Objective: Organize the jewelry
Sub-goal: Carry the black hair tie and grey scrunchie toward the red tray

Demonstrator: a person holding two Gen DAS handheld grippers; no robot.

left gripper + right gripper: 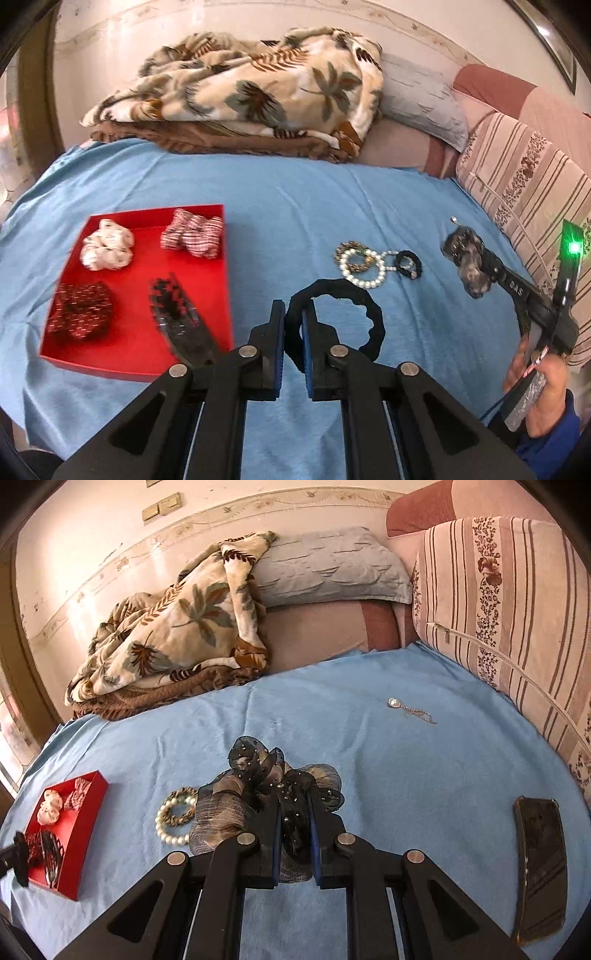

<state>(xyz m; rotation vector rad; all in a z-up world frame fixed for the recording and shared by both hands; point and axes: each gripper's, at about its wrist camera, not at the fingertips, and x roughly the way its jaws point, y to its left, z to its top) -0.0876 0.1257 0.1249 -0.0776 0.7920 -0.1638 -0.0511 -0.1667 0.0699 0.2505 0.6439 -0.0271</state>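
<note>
My left gripper [293, 314] is shut on a black fabric hair band [364, 306], held just right of the red tray [218, 295]. The tray holds a white scrunchie [107, 249], a striped scrunchie [194, 236], a dark red scrunchie [81, 312] and a black hair clip [177, 314]. My right gripper [295, 805] is shut on a dark sheer beaded scrunchie [266, 775], seen also in the left wrist view [467, 258]. A pearl bracelet [364, 266] lies with other bracelets on the blue sheet; it also shows in the right wrist view [173, 818].
A silver pendant earring [408, 709] lies far on the blue sheet [406, 775]. A dark phone [541, 867] lies at the right. A leaf-print blanket [251, 88], a grey pillow [332, 565] and a striped cushion [509, 602] border the sheet.
</note>
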